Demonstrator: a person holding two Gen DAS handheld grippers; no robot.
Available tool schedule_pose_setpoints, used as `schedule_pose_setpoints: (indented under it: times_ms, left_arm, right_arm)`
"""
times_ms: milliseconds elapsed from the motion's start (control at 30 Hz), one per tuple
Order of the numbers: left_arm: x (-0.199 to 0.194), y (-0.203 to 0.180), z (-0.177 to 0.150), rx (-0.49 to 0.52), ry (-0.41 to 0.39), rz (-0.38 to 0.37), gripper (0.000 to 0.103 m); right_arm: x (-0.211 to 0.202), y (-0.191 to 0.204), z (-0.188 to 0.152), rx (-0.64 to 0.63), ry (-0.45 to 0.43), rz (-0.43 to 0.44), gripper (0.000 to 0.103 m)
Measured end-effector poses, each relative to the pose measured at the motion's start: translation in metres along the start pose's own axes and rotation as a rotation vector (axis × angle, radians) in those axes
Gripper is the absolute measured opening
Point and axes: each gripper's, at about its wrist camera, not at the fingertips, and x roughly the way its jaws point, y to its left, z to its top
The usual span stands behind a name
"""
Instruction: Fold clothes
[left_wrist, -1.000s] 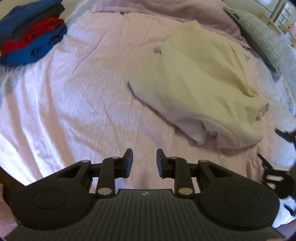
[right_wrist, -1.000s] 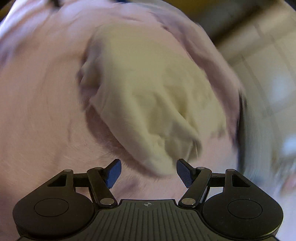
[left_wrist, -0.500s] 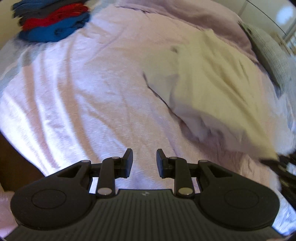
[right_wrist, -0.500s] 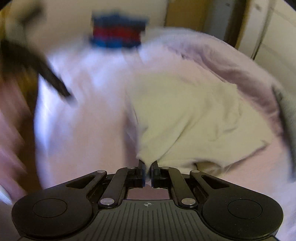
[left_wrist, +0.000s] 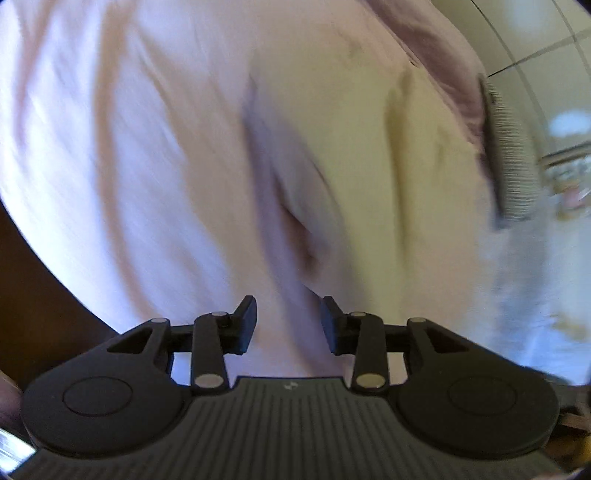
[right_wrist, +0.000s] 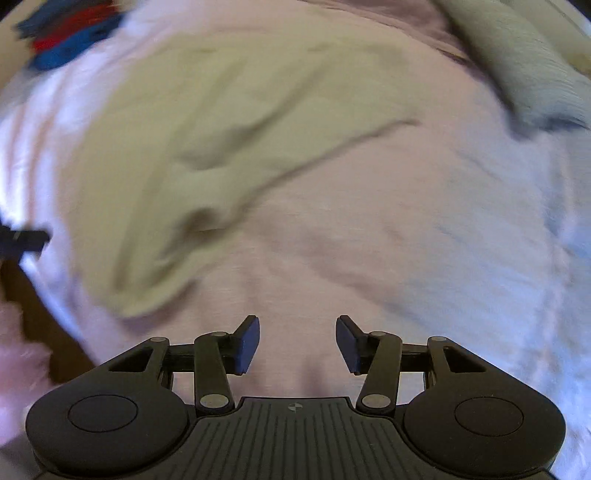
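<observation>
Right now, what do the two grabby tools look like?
Both look alike: matte black plastic. The left tool has two flat black fingers on hinged links with silver pivot pins, round discs either side and a ribbed grey plate with a tiny logo. The right tool matches, but its finger pads look dark blue. No cables or sleeves show.

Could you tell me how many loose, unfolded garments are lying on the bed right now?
1: a cream shirt spread on the pink bedsheet, ahead-left of the right gripper. Others may lie outside view.

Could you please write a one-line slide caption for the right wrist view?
Open right gripper hovering over pink bedsheet, cream crumpled garment lying ahead-left, red-and-blue folded clothes stack beyond.
</observation>
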Motion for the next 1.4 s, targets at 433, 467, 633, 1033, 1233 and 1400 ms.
schedule_pose_setpoints:
  times_ms: [433, 467, 633, 1033, 1233, 1400]
  left_arm:
    - [0.046, -0.028, -0.006, -0.094, -0.049, -0.090, 0.003]
    - [0.032, -0.034, -0.002, -0.033, -0.089, -0.055, 0.003]
    - [-0.084, -0.031, 0.034, 0.120, -0.327, 0.079, 0.003]
    - [-0.129, 0.040, 0.094, 0.039, -0.335, 0.213, 0.006]
    - [-0.100, 0.081, 0.088, -0.075, -0.269, 0.210, 0.013]
    - [-0.095, 0.105, 0.089, -0.132, -0.231, 0.183, 0.031]
  right_arm:
    - [-0.004, -0.024, -0.010, -0.016, 0.034, -0.103, 0.050]
    - [-0.006, -0.025, -0.008, -0.014, 0.028, -0.103, 0.050]
    - [-0.012, -0.026, 0.014, -0.018, -0.008, -0.089, 0.050]
    - [-0.014, 0.050, 0.110, -0.180, -0.102, 0.024, 0.050]
    - [0.005, 0.096, 0.194, -0.163, -0.145, 0.147, 0.050]
    - [0.044, 0.132, 0.267, -0.058, -0.125, 0.350, 0.050]
